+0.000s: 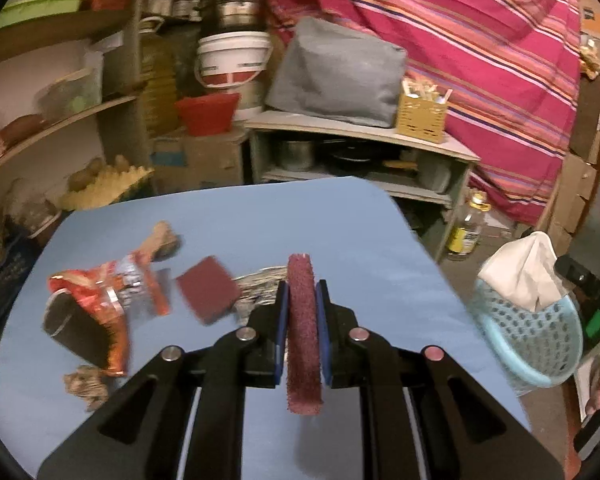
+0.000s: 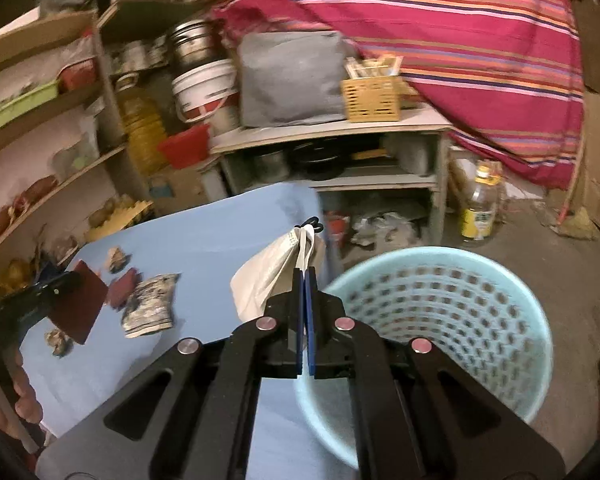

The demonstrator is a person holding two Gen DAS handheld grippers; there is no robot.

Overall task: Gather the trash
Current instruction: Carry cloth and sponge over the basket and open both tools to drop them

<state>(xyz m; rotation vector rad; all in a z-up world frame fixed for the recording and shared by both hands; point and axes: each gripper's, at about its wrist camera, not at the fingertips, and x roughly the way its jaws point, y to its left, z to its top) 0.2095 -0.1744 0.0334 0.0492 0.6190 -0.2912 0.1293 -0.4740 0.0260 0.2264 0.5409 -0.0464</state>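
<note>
Nearest in the left wrist view, the left tool (image 1: 303, 292) is clamped on a maroon scouring pad (image 1: 303, 336), held on edge between its blue pads. In the right wrist view, the right tool (image 2: 304, 276) is pressed together on a white face mask (image 2: 276, 268), which hangs to its left above the counter's right edge.

Beyond the left tool, the blue counter (image 1: 228, 216) carries more trash: a second maroon pad (image 1: 208, 288), a crumpled printed wrapper (image 1: 256, 280), an orange snack packet (image 1: 96, 288) and crumpled brown scraps (image 1: 86, 386).

Just right of the counter, on the floor, stands a pale blue perforated basket (image 2: 440, 304), open-topped and seemingly empty.

Risks, as a judgement: the mask is light and floppy, so releasing it short of the rim could drop it onto the floor. Both tools heading for one basket could collide.

The floor beyond the basket is fairly open; a bottle (image 2: 482, 208) and low shelves (image 2: 332, 160) stand well apart.
</note>
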